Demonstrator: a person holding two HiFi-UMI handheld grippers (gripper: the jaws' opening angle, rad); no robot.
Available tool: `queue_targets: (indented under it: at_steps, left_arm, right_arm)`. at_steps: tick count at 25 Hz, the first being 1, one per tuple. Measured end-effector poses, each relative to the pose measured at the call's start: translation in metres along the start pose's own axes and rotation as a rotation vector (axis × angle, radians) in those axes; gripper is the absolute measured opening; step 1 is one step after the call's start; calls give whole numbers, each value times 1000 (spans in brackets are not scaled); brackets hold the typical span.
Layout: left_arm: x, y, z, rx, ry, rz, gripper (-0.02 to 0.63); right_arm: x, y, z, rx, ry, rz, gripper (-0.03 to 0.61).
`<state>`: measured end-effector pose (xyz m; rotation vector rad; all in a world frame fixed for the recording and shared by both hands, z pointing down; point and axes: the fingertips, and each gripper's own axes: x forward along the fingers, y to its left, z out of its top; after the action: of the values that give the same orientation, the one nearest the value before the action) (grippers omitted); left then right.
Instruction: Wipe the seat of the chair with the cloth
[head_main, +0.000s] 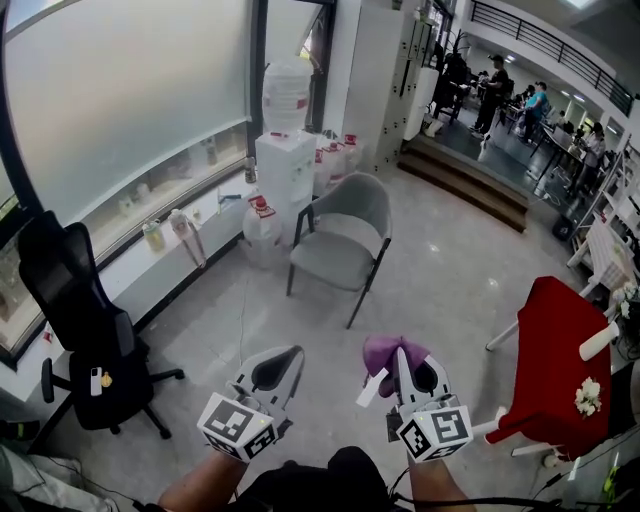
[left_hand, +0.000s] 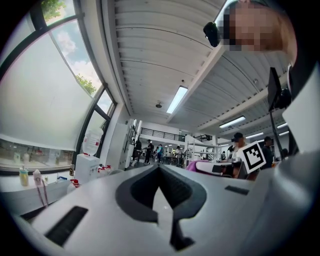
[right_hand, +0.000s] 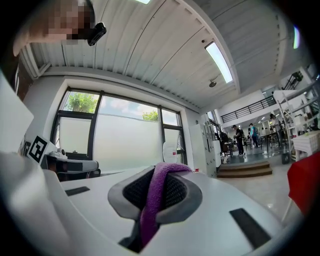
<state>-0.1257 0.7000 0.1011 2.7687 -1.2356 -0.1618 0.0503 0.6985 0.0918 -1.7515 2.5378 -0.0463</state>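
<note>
A grey chair (head_main: 340, 245) with a padded seat and black legs stands on the floor ahead of me, well beyond both grippers. My right gripper (head_main: 402, 358) is shut on a purple cloth (head_main: 380, 352), which bunches out past the jaw tips; in the right gripper view the cloth (right_hand: 156, 197) runs as a strip between the closed jaws. My left gripper (head_main: 290, 356) is held level with it at the left, jaws closed together and nothing between them. In the left gripper view the right gripper's marker cube (left_hand: 252, 156) shows at the right.
A black office chair (head_main: 85, 335) stands at the left by the window ledge. A water dispenser (head_main: 285, 150) and bottles sit behind the grey chair. A red-covered table (head_main: 555, 360) is at the right. Steps (head_main: 470, 180) lead up to a room with people.
</note>
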Motion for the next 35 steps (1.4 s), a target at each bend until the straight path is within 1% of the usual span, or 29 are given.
queue_targets:
  at_steps: [4, 9, 14, 17, 20, 23, 27, 31, 35]
  left_arm:
    - [13, 16, -4, 0, 12, 4, 6]
    - [48, 38, -8, 16, 24, 17, 6]
    - [96, 62, -1, 25, 21, 39, 6]
    - [129, 72, 3, 12, 18, 53, 6]
    - [162, 75, 4, 25, 24, 37, 6]
    - [195, 79, 0, 17, 35, 32, 6]
    - [235, 73, -3, 17, 48, 1, 6]
    - [272, 74, -11, 10, 70, 8, 6]
    - [296, 71, -22, -3, 95, 16, 6]
  right_arm:
    - [21, -5, -5, 9, 2, 9, 26]
    - [62, -24, -9, 24, -9, 38, 26]
    - [110, -54, 0, 7, -26, 71, 26]
    - [137, -77, 4, 9, -22, 85, 26]
    - [157, -99, 7, 10, -24, 97, 26]
    - [174, -122, 6, 16, -25, 100, 26]
    - [190, -158, 1, 26, -10, 91, 26]
    - [205, -190, -3, 37, -14, 95, 26]
    - [217, -214, -6, 33, -17, 107, 26]
